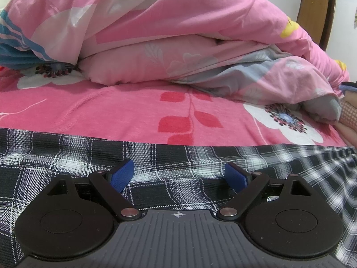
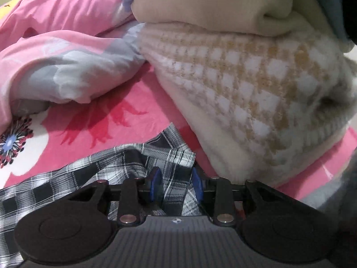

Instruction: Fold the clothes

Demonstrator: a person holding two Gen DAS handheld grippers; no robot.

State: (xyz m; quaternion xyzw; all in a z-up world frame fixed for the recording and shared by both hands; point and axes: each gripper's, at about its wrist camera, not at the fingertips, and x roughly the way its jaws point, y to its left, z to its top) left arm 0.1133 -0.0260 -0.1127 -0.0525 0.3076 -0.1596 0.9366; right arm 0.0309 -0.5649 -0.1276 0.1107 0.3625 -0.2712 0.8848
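Right gripper (image 2: 176, 186) pinches black-and-white plaid cotton garment (image 2: 125, 163) for folding on pink floral bedsheet (image 1: 125, 109); left gripper (image 1: 178, 176) gapes empty above it

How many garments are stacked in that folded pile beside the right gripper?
2 clearly visible: a white-and-tan houndstooth knit sweater at the bottom, resting on the pink floral bedsheet, and a plain cream garment on top. The pile runs out of frame, so more may be hidden.

Plaid garment (image 1: 174, 163) on bed
Black-and-white check, spread flat across pink floral bedsheet (image 1: 125, 111); one bunched corner (image 2: 171, 147) raised beside folded cream-and-tan knit stack (image 2: 256, 102).
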